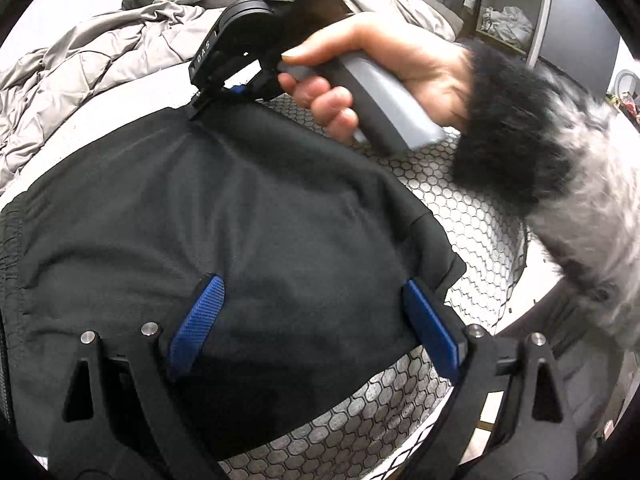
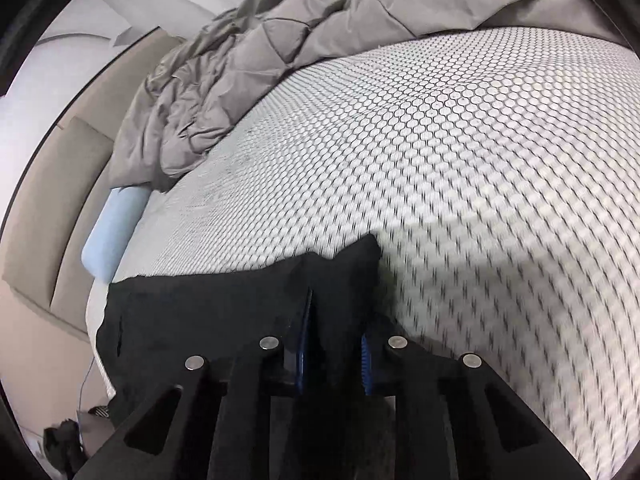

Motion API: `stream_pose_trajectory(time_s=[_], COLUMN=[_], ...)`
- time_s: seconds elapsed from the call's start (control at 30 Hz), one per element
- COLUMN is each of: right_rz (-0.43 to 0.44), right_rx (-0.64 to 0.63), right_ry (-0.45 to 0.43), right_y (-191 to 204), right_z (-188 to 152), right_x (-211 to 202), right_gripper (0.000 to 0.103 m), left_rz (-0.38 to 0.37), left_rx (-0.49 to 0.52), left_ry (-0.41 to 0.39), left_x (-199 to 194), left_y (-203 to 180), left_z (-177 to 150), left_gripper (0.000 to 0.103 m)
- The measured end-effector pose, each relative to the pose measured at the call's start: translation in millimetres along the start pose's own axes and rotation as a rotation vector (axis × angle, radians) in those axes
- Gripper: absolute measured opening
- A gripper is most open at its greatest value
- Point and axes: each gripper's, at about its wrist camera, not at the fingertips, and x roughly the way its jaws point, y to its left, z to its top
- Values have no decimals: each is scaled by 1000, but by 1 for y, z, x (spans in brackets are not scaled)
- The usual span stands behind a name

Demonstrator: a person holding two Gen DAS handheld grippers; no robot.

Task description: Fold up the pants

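The black pants [image 1: 224, 216] lay spread on the honeycomb-patterned mattress [image 2: 460, 152], with a rumpled grey quilt [image 2: 256, 60] heaped at the mattress's far edge. The left gripper [image 1: 316, 320] hung over the pants with its blue pads spread wide, pinching nothing. Farther across the pants, the right gripper [image 2: 334, 344], held in a hand [image 1: 384, 64] with a furry cuff, pinched a fold of the pants' edge.

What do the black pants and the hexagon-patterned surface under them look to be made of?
Black pants: soft matte knit, probably cotton or a synthetic blend; they drape and crease without shine, with a gathered elastic-looking edge. Hexagon-patterned surface: looks like a white woven or quilted mattress cover printed with dark outlines; it dents softly, so padded fabric rather than anything rigid.
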Motion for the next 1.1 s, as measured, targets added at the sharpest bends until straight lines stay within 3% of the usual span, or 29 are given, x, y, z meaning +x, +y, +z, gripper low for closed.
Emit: stream_pose_trajectory(time_s=[0.17,0.2,0.37,0.4,0.47,0.53,0.6,0.7,0.83,0.93,1.03,1.1], right_rz=[11,24,91,94,85,94,59,-100,-237,-242,-178,-186], right_rx=[92,99,165,164,148,144,114,20,-104,-260,-389,-445], right_ry=[-42,-49,-21,-30,-56,-75,-127,-114,-185,-231,-155,-86], right_y=[-2,-2,-2,-2,2,7,16,35,62,89,114,127], right_z=[-13,-25,-102,-114,-131,-126,-114,-103,-122,-149,-172,-184], right_x=[-27,-37,-64,-67,-71,-68,-69,-63,-88,-108,-92,-65], right_gripper=[32,37,38,37,27,19,19,27,33,36,40,40], left_rz=[-33,-37,44,59,100,144,175,188,185,142,120,169], left_rx=[-11,-27,-114,-135,-200,-261,-319,-375,-327,-247,-188,-123], left_ry=[-16,-46,-149,-151,-142,-124,-101,-102,-147,-128,-70,-27], left_x=[-22,-33,-69,-70,-70,-69,-67,-68,-76,-66,-47,-35], left_y=[12,20,72,81,107,133,154,174,172,153,133,120], left_z=[4,5,4,3,-2,-9,-16,-22,-21,-11,-5,-7], left_gripper=[90,90,91,91,91,91,91,91,91,90,77,77])
